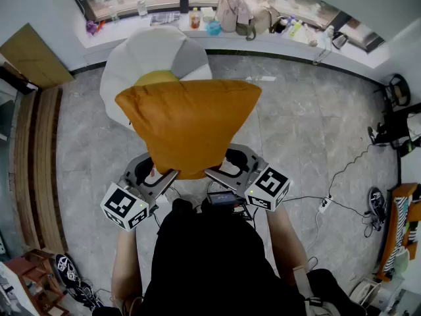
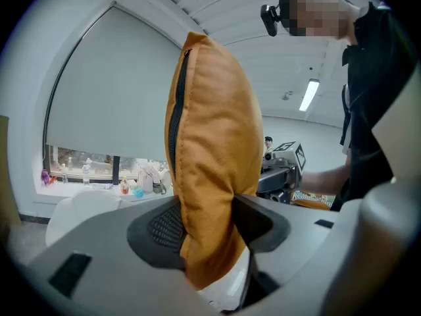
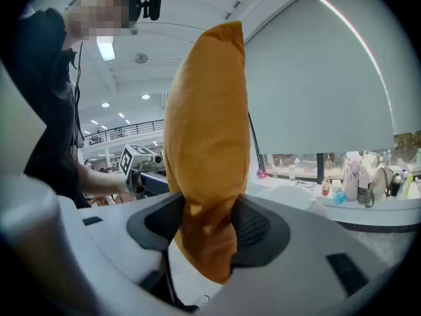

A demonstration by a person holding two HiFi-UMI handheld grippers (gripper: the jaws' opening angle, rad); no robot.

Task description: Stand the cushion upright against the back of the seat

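An orange cushion (image 1: 187, 120) hangs in the air above the floor, held flat between both grippers. My left gripper (image 1: 162, 176) is shut on its near left edge, and my right gripper (image 1: 212, 173) is shut on its near right edge. In the left gripper view the cushion (image 2: 210, 157) stands between the black pads (image 2: 161, 226), its zip facing left. In the right gripper view the cushion (image 3: 207, 150) is pinched between the pads (image 3: 253, 228). Beyond it stands a white round seat (image 1: 154, 61) with a yellow cushion (image 1: 156, 78) on it, partly hidden by the orange one.
A windowsill (image 1: 217, 18) with bottles and bags runs along the far wall behind the seat. A wooden strip (image 1: 36, 157) lines the left side. Cables and a power strip (image 1: 325, 204) lie on the grey stone floor at the right.
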